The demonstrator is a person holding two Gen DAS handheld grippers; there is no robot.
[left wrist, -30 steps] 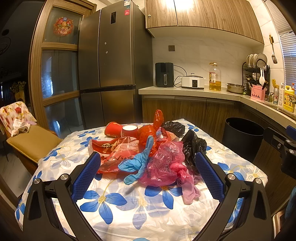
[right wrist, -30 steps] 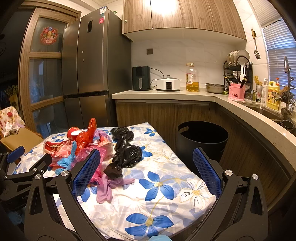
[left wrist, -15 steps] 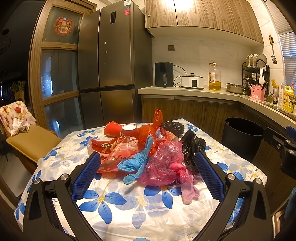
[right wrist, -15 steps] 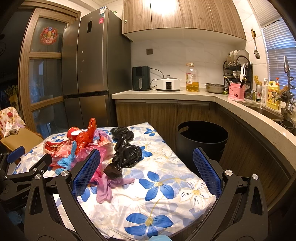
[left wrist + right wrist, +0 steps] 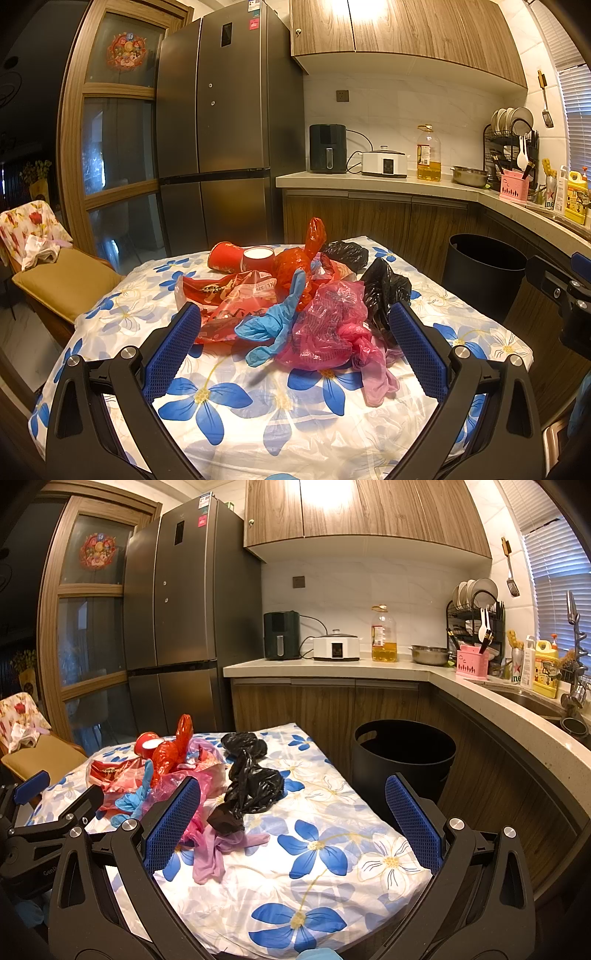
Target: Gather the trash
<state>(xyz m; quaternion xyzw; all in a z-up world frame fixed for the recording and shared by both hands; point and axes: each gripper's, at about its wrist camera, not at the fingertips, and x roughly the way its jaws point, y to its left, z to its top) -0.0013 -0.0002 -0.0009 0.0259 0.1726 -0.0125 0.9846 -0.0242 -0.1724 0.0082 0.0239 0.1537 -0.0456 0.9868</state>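
Note:
A heap of trash lies on the flowered tablecloth (image 5: 229,402): a blue glove (image 5: 275,323), a pink plastic bag (image 5: 328,325), a pink glove (image 5: 373,373), black bags (image 5: 384,291), red wrappers (image 5: 229,295) and a red cup (image 5: 240,258). My left gripper (image 5: 293,354) hovers open just short of the heap, holding nothing. My right gripper (image 5: 291,823) is open and empty too, over the table's right half, with the black bag (image 5: 255,786) and pink glove (image 5: 218,849) ahead of its left finger. The black trash bin (image 5: 402,753) stands on the floor beyond the table's right edge.
The kitchen counter (image 5: 369,668) with appliances, an oil bottle and a dish rack runs behind and to the right. A fridge (image 5: 221,147) stands behind the table. A cushioned chair (image 5: 62,280) sits at the left. The left gripper's frame (image 5: 48,823) shows at the right wrist view's left edge.

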